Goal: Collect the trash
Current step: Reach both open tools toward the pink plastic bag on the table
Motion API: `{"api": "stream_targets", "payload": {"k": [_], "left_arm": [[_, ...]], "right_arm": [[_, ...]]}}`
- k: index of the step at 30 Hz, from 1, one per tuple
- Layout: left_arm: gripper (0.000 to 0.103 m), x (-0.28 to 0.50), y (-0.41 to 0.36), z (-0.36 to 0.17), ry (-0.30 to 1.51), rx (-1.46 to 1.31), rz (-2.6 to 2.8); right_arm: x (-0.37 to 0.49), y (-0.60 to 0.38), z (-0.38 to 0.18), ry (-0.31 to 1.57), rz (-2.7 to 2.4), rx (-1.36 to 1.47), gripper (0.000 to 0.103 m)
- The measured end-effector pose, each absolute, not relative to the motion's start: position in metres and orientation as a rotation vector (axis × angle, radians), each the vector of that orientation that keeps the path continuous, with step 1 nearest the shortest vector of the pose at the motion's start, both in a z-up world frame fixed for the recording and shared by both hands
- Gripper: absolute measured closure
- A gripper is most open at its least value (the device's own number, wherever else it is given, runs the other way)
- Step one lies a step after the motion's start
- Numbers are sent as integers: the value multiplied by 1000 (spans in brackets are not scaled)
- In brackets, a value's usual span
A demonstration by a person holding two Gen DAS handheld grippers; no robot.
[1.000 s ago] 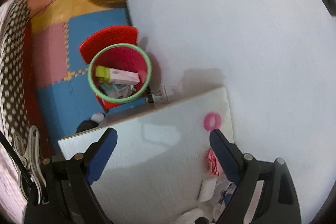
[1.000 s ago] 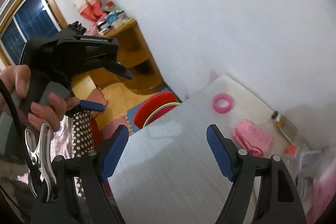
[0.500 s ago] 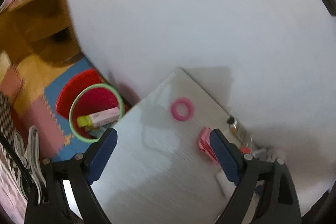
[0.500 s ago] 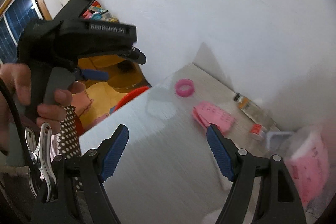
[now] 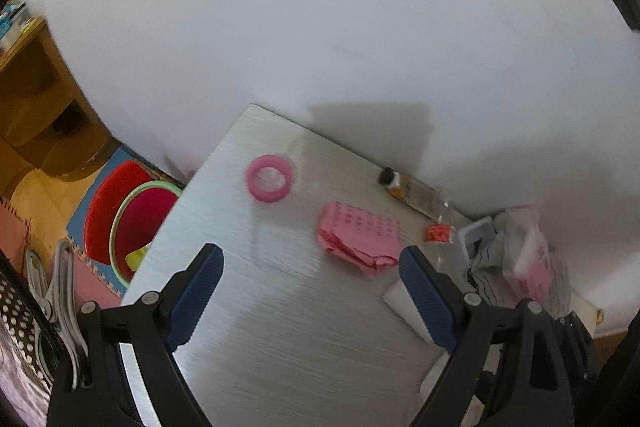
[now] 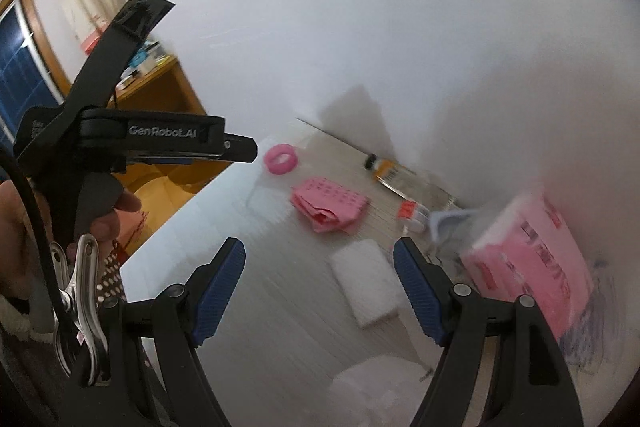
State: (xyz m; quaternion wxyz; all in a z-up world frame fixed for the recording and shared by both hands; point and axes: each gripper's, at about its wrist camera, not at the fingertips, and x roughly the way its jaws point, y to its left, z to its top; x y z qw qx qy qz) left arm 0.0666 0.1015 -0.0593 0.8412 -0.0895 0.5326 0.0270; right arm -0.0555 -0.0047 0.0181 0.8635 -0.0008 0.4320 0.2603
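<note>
White letters "GenRobot.AI" on the left gripper, left gripper and right gripper both wide open and empty, crumpled pink paper on the counter, red bin on the floor beside it.

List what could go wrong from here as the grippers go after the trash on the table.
1. The pink ring lies near the table edge; a nudge might roll it off, past the red bin.
2. The crumpled pink paper lies flat, so the open left gripper may scrape the tabletop or pinch only one layer.
3. The right gripper, also open, hangs above the white pad close to the pink tissue pack and could grab or bump a non-trash item.
</note>
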Motion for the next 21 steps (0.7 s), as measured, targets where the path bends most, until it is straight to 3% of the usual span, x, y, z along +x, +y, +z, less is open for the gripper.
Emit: {"api": "stream_targets", "payload": {"k": [21], "left_arm": [[11, 56, 19, -101, 1203, -21, -150]], "right_arm": [[-80, -68, 8, 916, 373, 114, 25]]}}
